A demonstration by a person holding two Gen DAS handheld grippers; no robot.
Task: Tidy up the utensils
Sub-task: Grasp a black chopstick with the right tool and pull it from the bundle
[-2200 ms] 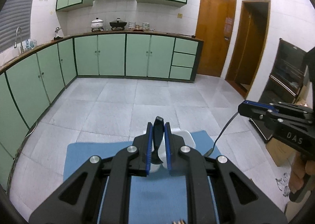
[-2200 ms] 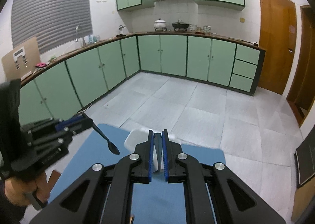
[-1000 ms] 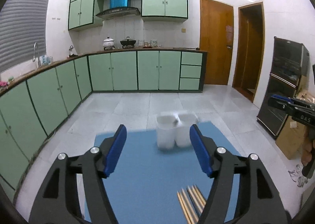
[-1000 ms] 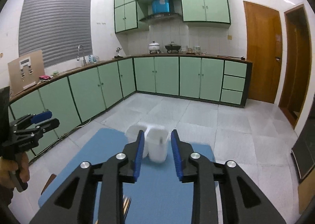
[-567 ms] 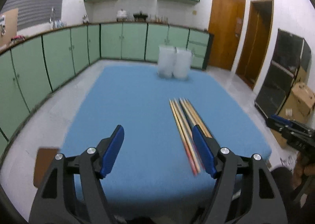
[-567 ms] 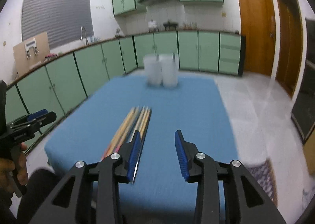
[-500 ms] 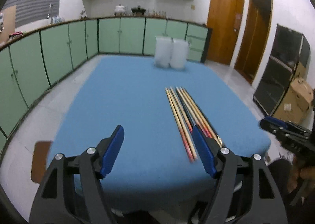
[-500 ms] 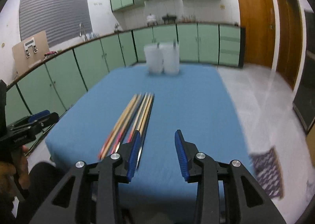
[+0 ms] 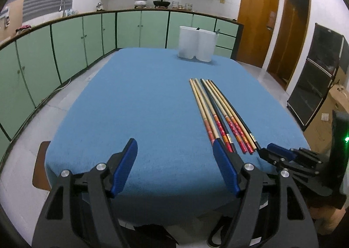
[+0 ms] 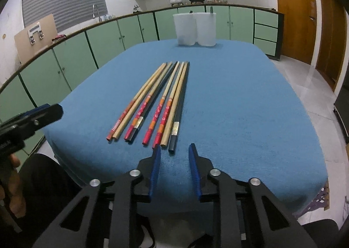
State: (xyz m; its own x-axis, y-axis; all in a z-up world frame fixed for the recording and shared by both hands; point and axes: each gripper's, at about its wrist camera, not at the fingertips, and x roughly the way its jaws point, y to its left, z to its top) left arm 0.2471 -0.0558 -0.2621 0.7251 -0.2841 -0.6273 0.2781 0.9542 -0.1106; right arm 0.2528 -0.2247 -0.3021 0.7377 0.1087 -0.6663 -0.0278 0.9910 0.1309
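Several chopsticks [image 9: 218, 112] [image 10: 157, 104] lie side by side on the blue table cloth [image 9: 130, 106] [image 10: 240, 106], most of them wooden with red ends and two of them black. A white two-cup holder [image 9: 197, 44] [image 10: 195, 30] stands at the far edge, with dark handle tips poking out. My left gripper [image 9: 174, 147] hangs wide open over the near edge, left of the chopsticks, with nothing between its fingers. My right gripper [image 10: 175, 148] is closing. Its jaws stand narrowly apart just behind the near end of the rightmost black chopstick, and the pads press on nothing.
Each gripper shows in the other's view, the right gripper [image 9: 281, 154] and the left gripper [image 10: 43, 112] with a hand [image 10: 13, 182] below it. Green cabinets [image 9: 87, 36] line the room. A brown seat [image 9: 40, 165] stands left of the table and a black appliance [image 9: 320, 69] at the right.
Both grippers let go of the utensils they held at the holder, then pulled back and sank to the table's near edge. The chopsticks came into view. The right jaws narrowed.
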